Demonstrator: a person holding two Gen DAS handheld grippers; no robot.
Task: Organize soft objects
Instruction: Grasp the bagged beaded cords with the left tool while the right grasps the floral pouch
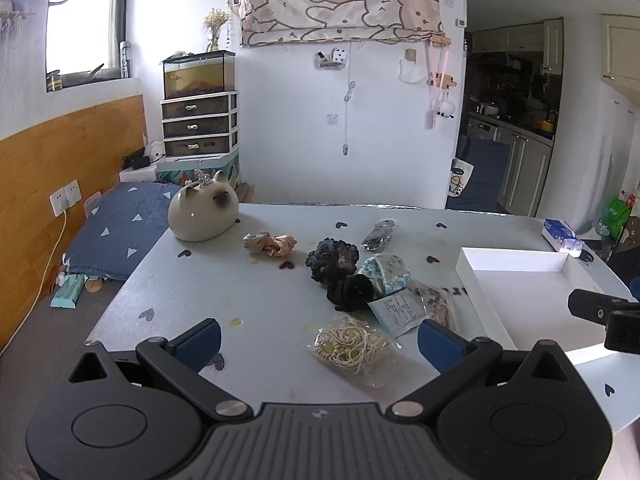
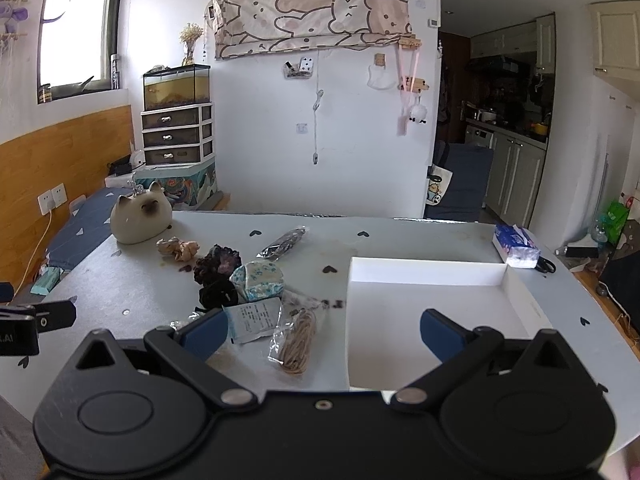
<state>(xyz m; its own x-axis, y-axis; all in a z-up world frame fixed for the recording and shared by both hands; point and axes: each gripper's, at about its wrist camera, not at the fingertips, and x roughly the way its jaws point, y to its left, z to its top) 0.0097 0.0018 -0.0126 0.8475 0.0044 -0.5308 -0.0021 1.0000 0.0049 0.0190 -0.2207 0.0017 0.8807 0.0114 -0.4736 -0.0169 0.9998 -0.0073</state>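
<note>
Left gripper (image 1: 319, 342) spread wide, holding nothing, above the near table (image 1: 240, 280) edge over a bagged cream cord (image 1: 350, 346). Right gripper (image 2: 324, 338) likewise wide and empty, near the white tray (image 2: 432, 300) at right. Soft things heaped mid-table, left of the tray: beige scrunchie (image 1: 270, 243) farthest left, dark scrunchie (image 1: 333, 259), black scrunchie (image 1: 352, 292) touching a blue floral bundle (image 1: 386, 274). Cat figurine (image 1: 202, 216) at far left, tissue pack (image 2: 516, 246) at far right.
</note>
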